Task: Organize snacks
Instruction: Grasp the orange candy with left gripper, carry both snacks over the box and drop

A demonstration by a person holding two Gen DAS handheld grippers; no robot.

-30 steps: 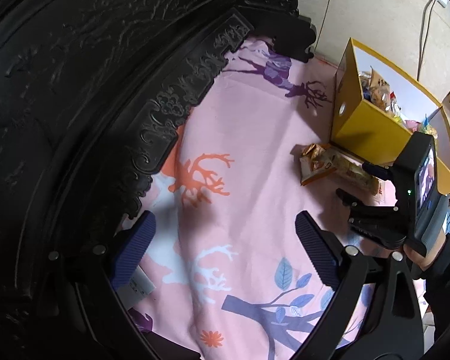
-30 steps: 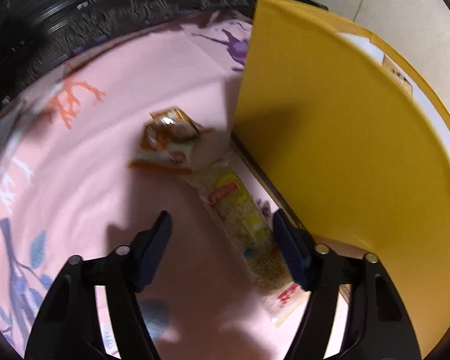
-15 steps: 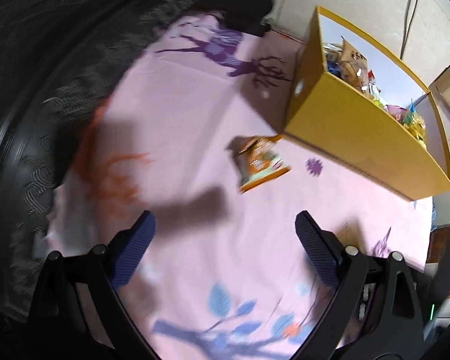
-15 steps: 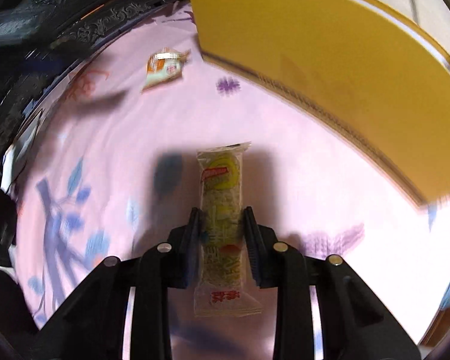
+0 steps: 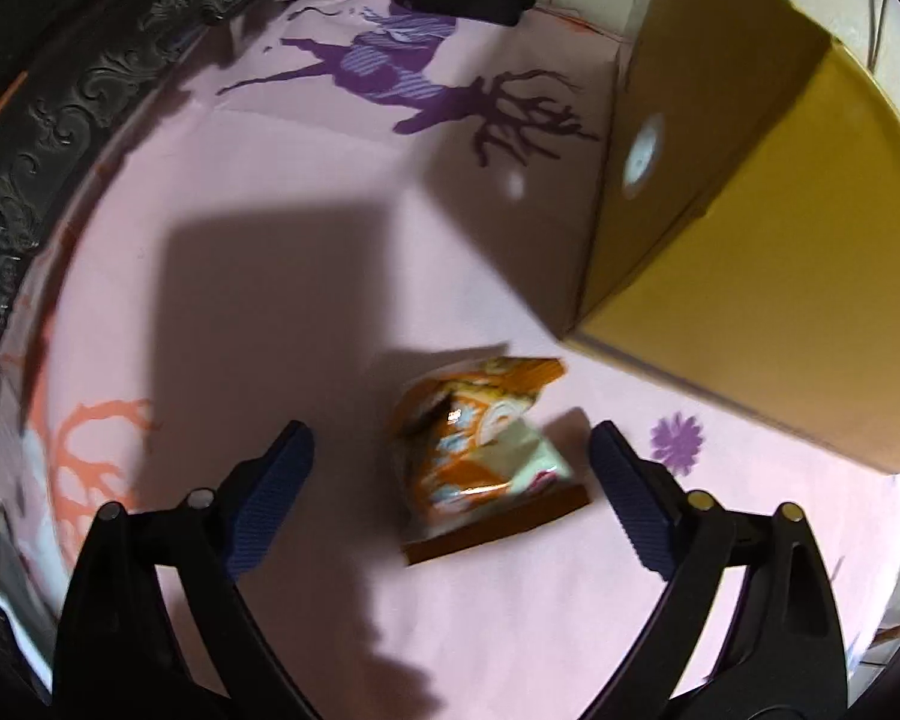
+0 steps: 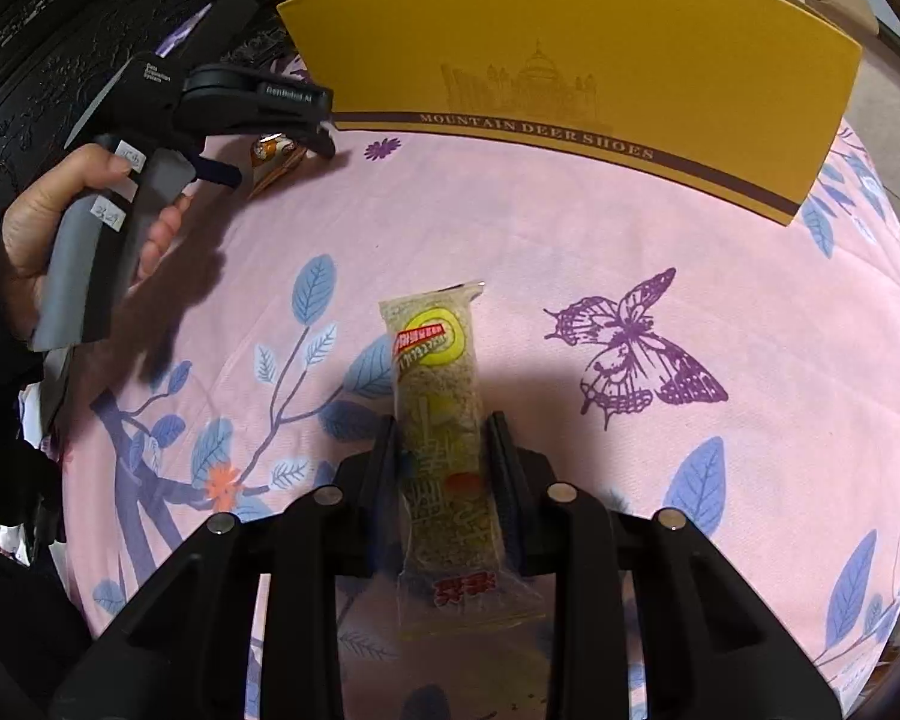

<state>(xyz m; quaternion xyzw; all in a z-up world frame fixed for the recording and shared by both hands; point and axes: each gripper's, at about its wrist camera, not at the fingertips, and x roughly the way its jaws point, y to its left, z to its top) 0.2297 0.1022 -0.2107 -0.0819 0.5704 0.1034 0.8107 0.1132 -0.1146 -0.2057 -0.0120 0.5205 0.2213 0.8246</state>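
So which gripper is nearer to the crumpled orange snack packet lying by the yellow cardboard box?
Left. The left gripper straddles the crumpled orange snack packet, its jaws closing without touching it. The right gripper is farther off across the cloth, shut on the long clear-wrapped snack bar.

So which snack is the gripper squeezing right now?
The long clear-wrapped snack bar, clamped in the right gripper. The orange snack packet lies loose on the pink cloth between the left gripper's closing jaws, not yet touched.

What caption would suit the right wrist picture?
Right claw shut on a long snack bar above the pink tablecloth, yellow box behind.
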